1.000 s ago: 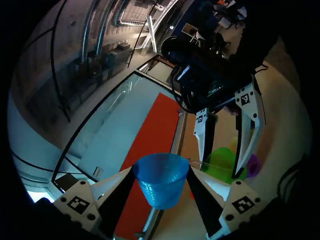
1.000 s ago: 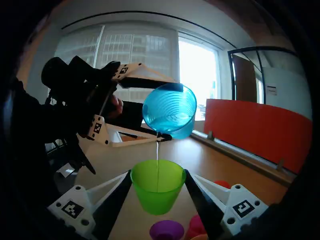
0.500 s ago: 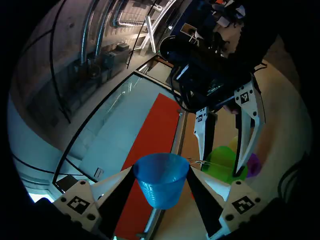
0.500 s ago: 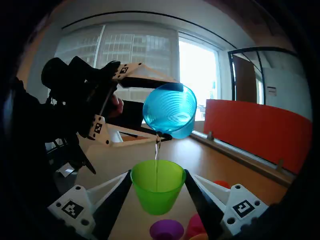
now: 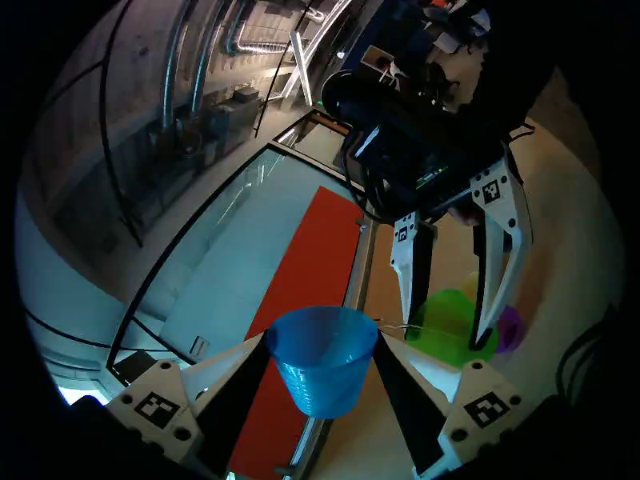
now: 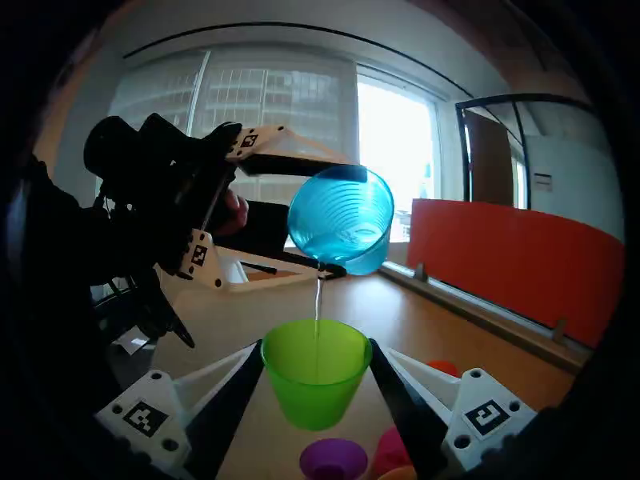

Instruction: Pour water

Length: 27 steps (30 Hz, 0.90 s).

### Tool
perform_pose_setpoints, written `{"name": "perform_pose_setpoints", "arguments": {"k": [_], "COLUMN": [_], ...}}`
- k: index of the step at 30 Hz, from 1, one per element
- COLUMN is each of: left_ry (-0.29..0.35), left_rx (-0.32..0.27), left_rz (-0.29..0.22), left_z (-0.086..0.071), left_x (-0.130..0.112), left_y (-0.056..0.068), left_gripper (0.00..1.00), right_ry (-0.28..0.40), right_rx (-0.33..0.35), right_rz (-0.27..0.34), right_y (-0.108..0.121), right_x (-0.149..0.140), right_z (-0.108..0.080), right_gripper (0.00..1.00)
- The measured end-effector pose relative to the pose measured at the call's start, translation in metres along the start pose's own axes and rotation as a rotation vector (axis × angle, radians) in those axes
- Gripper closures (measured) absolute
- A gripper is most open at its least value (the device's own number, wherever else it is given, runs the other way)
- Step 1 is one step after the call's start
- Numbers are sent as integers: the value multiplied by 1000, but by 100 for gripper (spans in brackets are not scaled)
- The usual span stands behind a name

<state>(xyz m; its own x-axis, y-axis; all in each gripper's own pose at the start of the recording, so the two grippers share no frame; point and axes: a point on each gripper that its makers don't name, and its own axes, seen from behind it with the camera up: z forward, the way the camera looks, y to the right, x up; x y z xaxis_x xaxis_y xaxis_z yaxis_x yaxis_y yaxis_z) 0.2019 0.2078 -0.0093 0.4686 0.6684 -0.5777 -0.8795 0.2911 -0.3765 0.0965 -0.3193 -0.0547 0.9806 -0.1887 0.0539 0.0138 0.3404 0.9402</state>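
Between the fingers of the right gripper (image 6: 316, 348) sits the green cup (image 6: 315, 376), upright and clamped on both sides. Under it, cut off by the lower edge of the right gripper view, show a purple cup (image 6: 334, 460) and a pink one (image 6: 390, 450). An orange shape (image 6: 442, 367) peeks past the right finger, too hidden to name.

Above the green cup the left gripper (image 6: 352, 221) grips the blue cup (image 6: 342, 218) top and bottom, tipped far over so its mouth faces the camera. A thin thread of water (image 6: 318, 308) falls from its lower lip straight into the green cup. How full either cup is cannot be told. A hand (image 6: 232, 212) shows behind the left gripper; the rest of the person is dark.

The wooden table (image 6: 432, 320) runs back to a red panel (image 6: 520, 256) and a bright window (image 6: 392, 152).

In the left gripper view the blue cup sits tight between that gripper's fingers. Beyond it the right gripper's two fingers flank the green cup, with the purple cup just beside it and a yellow one (image 5: 470, 284) behind, partly covered.
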Motion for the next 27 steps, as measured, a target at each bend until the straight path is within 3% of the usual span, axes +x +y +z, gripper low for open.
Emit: {"name": "perform_pose_setpoints", "arguments": {"k": [27], "left_ry": [1], "left_rx": [4], "left_rz": [14], "left_z": [-3], "left_x": [2], "left_y": [-1], "left_gripper": [13], "right_ry": [2], "right_rx": [7], "right_rz": [-4], "right_y": [-4], "right_x": [2], "right_z": [0], "right_gripper": [5]}}
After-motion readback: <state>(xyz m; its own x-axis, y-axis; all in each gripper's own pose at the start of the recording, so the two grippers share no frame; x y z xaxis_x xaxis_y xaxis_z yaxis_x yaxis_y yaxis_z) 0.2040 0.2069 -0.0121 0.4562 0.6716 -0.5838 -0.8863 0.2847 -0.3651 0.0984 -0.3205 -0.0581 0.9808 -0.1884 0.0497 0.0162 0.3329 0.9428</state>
